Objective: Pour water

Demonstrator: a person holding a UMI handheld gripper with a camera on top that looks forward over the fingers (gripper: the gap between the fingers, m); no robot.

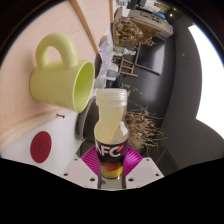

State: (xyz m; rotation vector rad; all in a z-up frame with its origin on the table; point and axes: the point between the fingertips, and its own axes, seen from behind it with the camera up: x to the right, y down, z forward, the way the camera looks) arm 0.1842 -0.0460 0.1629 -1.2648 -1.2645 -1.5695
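My gripper point(110, 165) is shut on a small bottle point(111, 130) with a pale yellowish body, a white cap and a black label. Both magenta pads point(134, 163) press on its lower part. The bottle points forward from the fingers, and its cap reaches toward a light green mug point(60, 74). The mug appears tipped in this view, its handle at the far side and its mouth facing away from the bottle. It rests on a pale wooden table point(30, 110). No water is visible.
A white card with a dark red disc point(40, 146) lies near the left finger. Dry twigs or straw point(148, 125) sit just beyond the bottle. Cluttered shelving and a wooden frame point(135, 35) stand further off. A bright window or wall point(205, 80) is to the right.
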